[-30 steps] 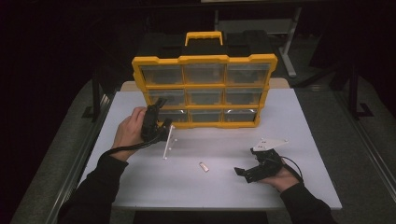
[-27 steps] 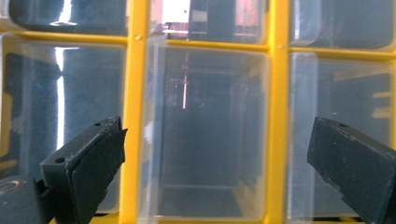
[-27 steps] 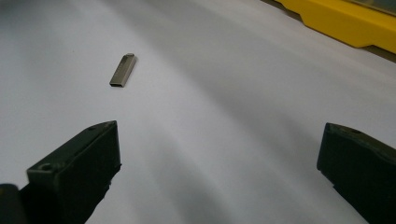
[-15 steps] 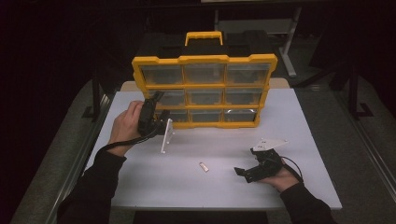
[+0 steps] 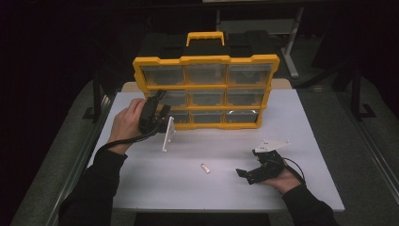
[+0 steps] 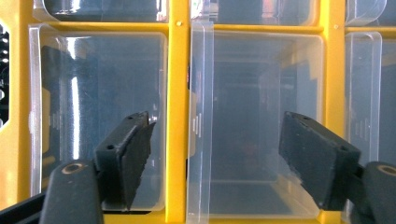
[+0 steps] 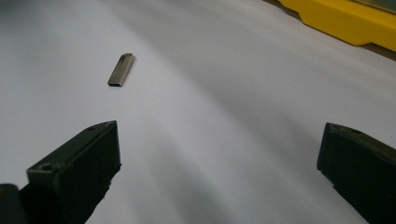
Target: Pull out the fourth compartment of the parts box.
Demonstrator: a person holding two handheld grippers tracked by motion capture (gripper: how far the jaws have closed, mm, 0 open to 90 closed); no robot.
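Observation:
A yellow organizer (image 5: 205, 89) with clear drawers stands upright at the back of the white table (image 5: 155, 188). My left gripper (image 5: 162, 113) is up against its left column. In the left gripper view the jaws of my left gripper (image 6: 217, 140) straddle a yellow divider and the raised clear lip of a drawer (image 6: 201, 116); they have just been closing, and the pads stand apart from the lip. My right gripper (image 5: 247, 165) rests open on the table at the front right. A small metal USB stick (image 5: 204, 168) lies left of it, ahead of the open right gripper (image 7: 219, 140) as the same stick (image 7: 121, 69).
The organizer's black and yellow carry handle (image 5: 205, 37) rises behind it. Dark floor and table legs surround the table. Bare white tabletop lies between the two hands and in front of the organizer's base (image 7: 345, 23).
The left hand has brought its gripper up and in against the organizer's left drawers, and its pale plate now stands on edge. The right hand and the USB stick have stayed put.

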